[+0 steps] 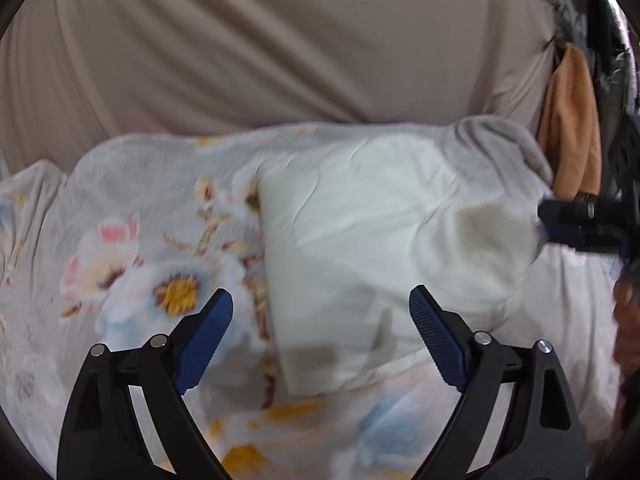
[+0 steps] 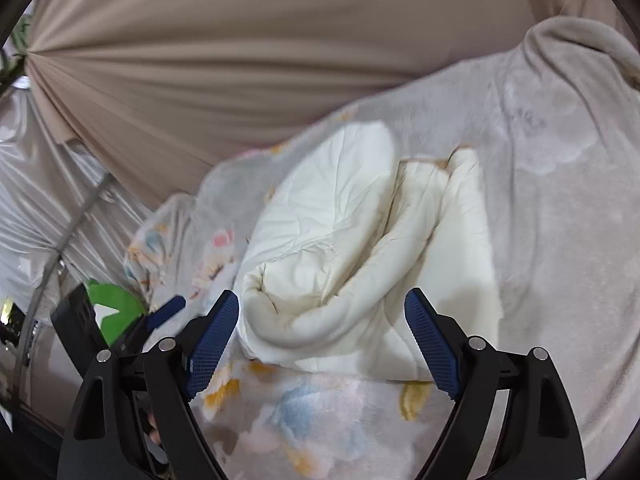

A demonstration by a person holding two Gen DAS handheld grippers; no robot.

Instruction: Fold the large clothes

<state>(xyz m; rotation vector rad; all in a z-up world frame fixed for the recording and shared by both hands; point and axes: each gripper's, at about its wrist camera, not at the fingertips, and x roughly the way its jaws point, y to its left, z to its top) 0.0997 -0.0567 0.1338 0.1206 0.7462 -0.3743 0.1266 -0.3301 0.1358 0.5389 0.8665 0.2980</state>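
Note:
A folded cream-white garment (image 1: 372, 240) lies in a thick bundle on a floral blanket (image 1: 132, 248). My left gripper (image 1: 320, 304) hangs open above the bundle's near left edge, with nothing between its blue pads. In the right wrist view the same cream garment (image 2: 360, 264) shows its rolled layers, resting on the floral blanket (image 2: 560, 220). My right gripper (image 2: 322, 308) stands open just short of the bundle's near side, holding nothing. The right gripper's tip (image 1: 576, 220) pokes in at the right edge of the left wrist view. The left gripper's finger (image 2: 168, 308) shows at lower left of the right wrist view.
A beige draped sheet (image 1: 280, 48) rises behind the blanket. An orange cloth (image 1: 572, 132) hangs at the far right. In the right wrist view, shiny white fabric (image 2: 36, 184) and a green object (image 2: 116, 308) sit at the left. A hand (image 1: 628, 320) shows at the right edge.

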